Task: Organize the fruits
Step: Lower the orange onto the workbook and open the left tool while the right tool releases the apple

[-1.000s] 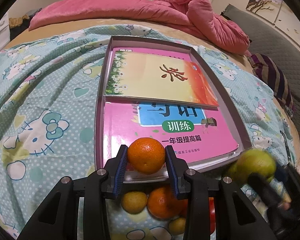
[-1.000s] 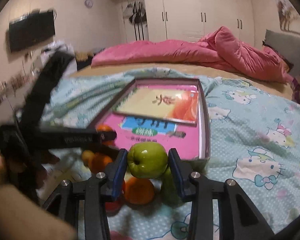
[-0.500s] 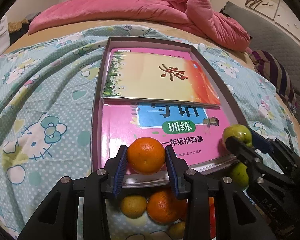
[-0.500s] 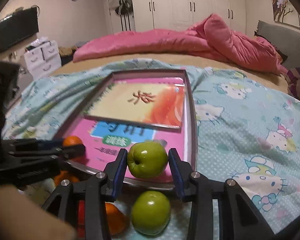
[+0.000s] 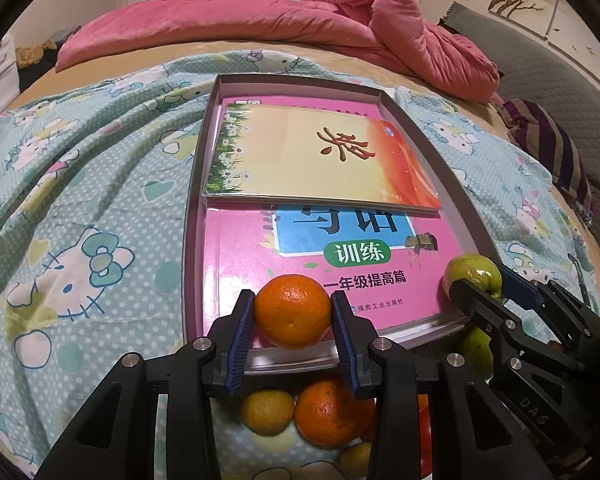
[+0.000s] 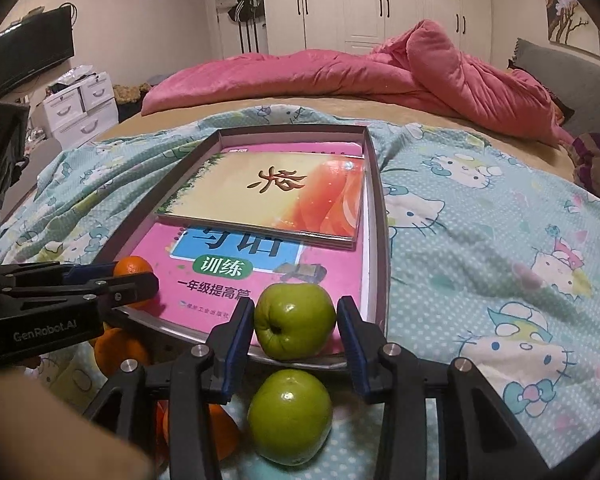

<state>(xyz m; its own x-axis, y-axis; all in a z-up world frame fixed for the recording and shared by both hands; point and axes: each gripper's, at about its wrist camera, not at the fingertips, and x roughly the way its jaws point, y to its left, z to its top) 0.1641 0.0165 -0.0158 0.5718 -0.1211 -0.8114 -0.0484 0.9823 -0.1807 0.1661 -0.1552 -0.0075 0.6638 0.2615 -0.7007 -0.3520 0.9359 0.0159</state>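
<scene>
My left gripper (image 5: 293,314) is shut on an orange (image 5: 293,311) and holds it over the near left edge of a grey tray (image 5: 196,184). My right gripper (image 6: 296,328) is shut on a green apple (image 6: 295,327) over the tray's (image 6: 381,216) near right edge. That apple also shows in the left wrist view (image 5: 473,274). Loose fruit lies on the bedspread just in front of the tray: a green apple (image 6: 290,416), oranges (image 5: 332,410) and a yellowish fruit (image 5: 267,409).
The tray holds a pink workbook (image 5: 320,264) with a yellow-orange book (image 5: 320,160) on its far half. A Hello Kitty bedspread (image 5: 80,220) covers the bed. A pink quilt (image 5: 300,28) lies at the far side. A TV (image 6: 28,56) and white drawers (image 6: 80,108) stand left.
The right gripper has moved left and forward with the apple to the tray's near right corner. The left gripper has edged forward a little with the orange.
</scene>
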